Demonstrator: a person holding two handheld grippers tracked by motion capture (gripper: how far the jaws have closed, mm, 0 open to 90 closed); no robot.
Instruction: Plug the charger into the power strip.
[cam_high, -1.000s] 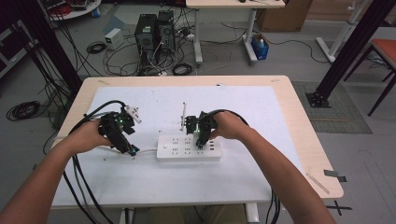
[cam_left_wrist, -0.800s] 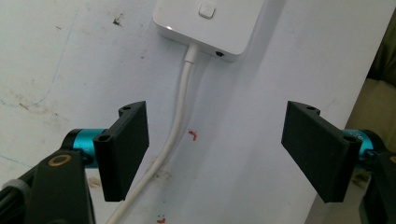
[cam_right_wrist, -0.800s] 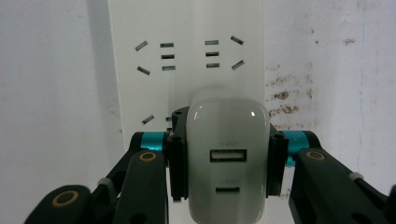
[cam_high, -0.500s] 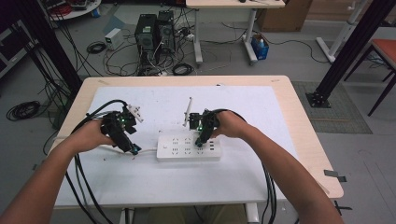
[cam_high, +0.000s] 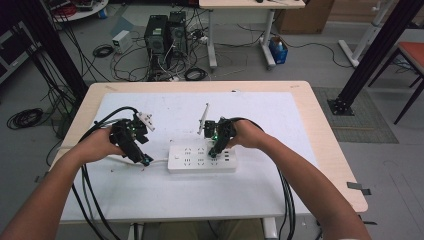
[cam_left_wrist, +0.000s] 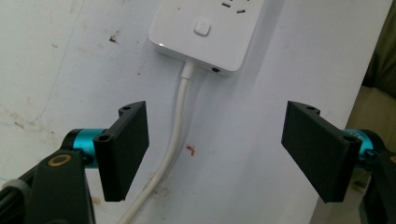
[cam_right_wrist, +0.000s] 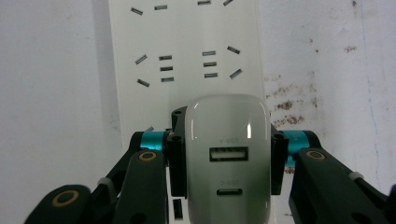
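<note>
High view: a white power strip (cam_high: 201, 158) lies on a white-topped table (cam_high: 260, 195), near its middle. The left gripper (cam_high: 142, 159) rests at the strip's left end. The right gripper (cam_high: 215, 151) stands over the strip's right half.

Left gripper view: the jaws stand apart with nothing between the pads, either side of the strip's white cord (cam_left_wrist: 175, 140), which runs from the strip's near end.

Right gripper view: the jaws are clamped on a white charger (cam_right_wrist: 228, 163) with two ports facing the camera, held just above the strip's sockets.
</note>
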